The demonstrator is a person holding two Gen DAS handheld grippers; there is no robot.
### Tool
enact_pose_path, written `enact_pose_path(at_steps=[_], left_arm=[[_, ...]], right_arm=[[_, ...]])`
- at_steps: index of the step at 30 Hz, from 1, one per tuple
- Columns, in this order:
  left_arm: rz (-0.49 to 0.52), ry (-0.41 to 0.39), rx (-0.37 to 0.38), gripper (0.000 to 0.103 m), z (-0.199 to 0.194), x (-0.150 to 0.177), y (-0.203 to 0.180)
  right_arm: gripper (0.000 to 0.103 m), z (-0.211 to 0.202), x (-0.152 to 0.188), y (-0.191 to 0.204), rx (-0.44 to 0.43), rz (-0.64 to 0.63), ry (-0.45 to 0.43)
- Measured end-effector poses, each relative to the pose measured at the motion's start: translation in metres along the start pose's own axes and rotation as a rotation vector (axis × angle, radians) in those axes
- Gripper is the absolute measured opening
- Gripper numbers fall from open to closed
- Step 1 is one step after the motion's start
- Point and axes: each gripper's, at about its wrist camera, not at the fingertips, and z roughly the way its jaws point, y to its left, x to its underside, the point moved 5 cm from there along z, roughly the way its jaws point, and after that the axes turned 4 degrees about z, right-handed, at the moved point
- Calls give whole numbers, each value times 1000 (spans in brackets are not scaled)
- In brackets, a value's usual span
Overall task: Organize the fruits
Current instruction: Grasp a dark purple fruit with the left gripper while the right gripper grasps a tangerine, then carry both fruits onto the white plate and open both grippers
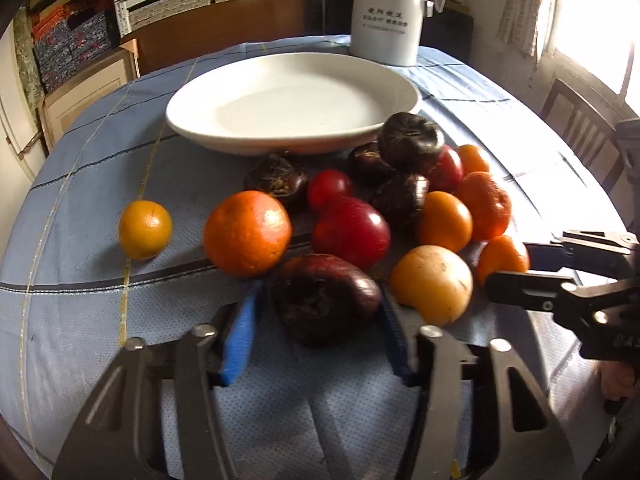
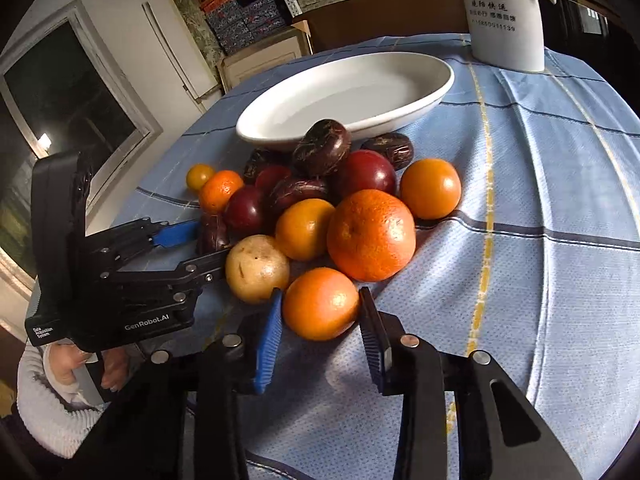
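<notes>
A pile of oranges, red fruits and dark purple fruits lies on the blue cloth in front of an empty white oval plate [image 1: 294, 100], which also shows in the right wrist view [image 2: 344, 92]. My left gripper [image 1: 320, 300] is open, its fingers on either side of a dark purple fruit [image 1: 324, 300] at the near edge of the pile. My right gripper [image 2: 320, 304] is open around a small orange [image 2: 320, 304]. The same orange [image 1: 502, 258] and the right gripper [image 1: 516, 264] show at the right of the left wrist view. The left gripper [image 2: 200, 244] shows at the left of the right wrist view.
A tall white jug [image 1: 386, 12] stands behind the plate. One small orange [image 1: 145, 229] lies apart to the left of the pile. A large orange [image 2: 370, 234] sits just beyond my right gripper. A wooden chair [image 1: 580, 132] stands at the right of the table.
</notes>
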Motion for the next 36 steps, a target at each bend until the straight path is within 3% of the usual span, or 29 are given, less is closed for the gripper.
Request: enact_pose_path(at_steps=[6, 11, 17, 22, 25, 27, 30, 36], left_arm=[[-32, -20, 35, 46, -5, 1, 2], [-71, -94, 61, 46, -30, -5, 10], [-134, -161, 23, 46, -36, -69, 45], [-196, -122, 29, 47, 2, -103, 64], [-200, -82, 28, 47, 28, -110, 70], [-202, -69, 27, 47, 42, -113, 74], [-198, -65, 42, 57, 52, -113, 75], [-175, -100, 14, 67, 41, -111, 76]], right_arm=[[37, -6, 0, -2, -34, 14, -28], [37, -28, -4, 5, -42, -19, -133], [37, -51, -75, 7, -9, -1, -222], [38, -6, -136, -8, 22, 68, -197], [38, 24, -150, -13, 27, 81, -165], [38, 37, -155, -15, 41, 78, -151], [39, 49, -155, -19, 61, 63, -145], [40, 37, -153, -21, 42, 79, -186]])
